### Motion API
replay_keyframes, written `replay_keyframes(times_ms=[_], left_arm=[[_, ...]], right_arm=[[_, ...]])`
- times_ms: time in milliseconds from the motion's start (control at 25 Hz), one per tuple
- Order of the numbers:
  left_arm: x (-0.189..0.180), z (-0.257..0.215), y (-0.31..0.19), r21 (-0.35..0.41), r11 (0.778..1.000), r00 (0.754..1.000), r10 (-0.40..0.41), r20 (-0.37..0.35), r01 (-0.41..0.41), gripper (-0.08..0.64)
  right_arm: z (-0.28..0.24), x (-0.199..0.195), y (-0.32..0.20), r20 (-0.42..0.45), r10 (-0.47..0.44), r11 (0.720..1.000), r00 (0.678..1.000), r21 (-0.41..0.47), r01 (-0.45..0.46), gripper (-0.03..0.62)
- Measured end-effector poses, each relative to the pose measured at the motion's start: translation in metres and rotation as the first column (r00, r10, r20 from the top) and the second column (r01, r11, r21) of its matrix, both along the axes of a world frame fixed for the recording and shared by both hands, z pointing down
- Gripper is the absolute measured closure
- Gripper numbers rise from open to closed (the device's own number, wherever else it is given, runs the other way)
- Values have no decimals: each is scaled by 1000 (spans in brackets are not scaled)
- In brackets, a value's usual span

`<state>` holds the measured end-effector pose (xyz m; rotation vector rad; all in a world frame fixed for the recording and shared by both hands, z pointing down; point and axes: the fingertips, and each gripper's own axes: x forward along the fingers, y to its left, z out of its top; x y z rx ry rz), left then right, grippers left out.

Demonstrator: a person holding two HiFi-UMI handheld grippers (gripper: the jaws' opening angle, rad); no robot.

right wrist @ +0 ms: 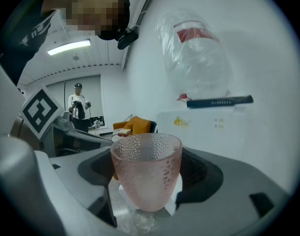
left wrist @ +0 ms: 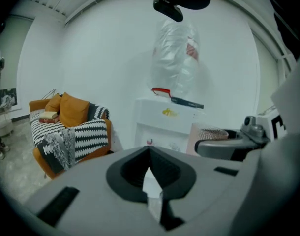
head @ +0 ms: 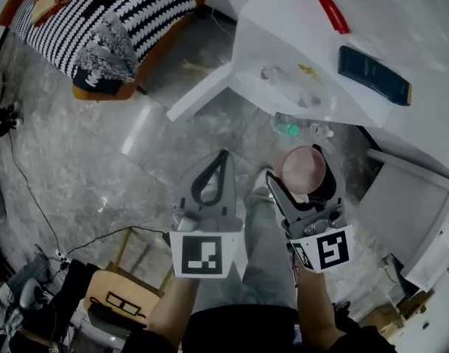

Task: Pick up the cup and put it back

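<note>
Cup (right wrist: 146, 171) — one, held by right gripper (head: 304, 169) | left gripper (head: 221, 160) closed, empty

white tabletop (head: 423, 28) top right, two things lying flat on it: long red strip (head: 327, 3), dark navy flat rectangular slab (head: 374, 74) a bit further right, apart, not touching. below that, grey marbled floor (head: 85, 160): orange sofa draped in black-white striped blanket (head: 129, 13) top left, thin black cable (head: 33, 197) snaking down left side.
</note>
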<state>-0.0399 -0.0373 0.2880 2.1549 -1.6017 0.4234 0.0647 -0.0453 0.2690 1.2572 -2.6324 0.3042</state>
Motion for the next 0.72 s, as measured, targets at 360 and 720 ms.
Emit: replay_keyframes(times_ms=[360, 720], left_arm=[[18, 132, -5, -4, 997, 997, 74, 21, -74, 548], [21, 275, -6, -41, 998, 999, 52, 6, -51, 548]], right_arm=[[138, -10, 6, 2, 6, 998, 1000, -68, -6, 201], [279, -17, 13, -27, -47, 992, 999, -114, 44, 201]])
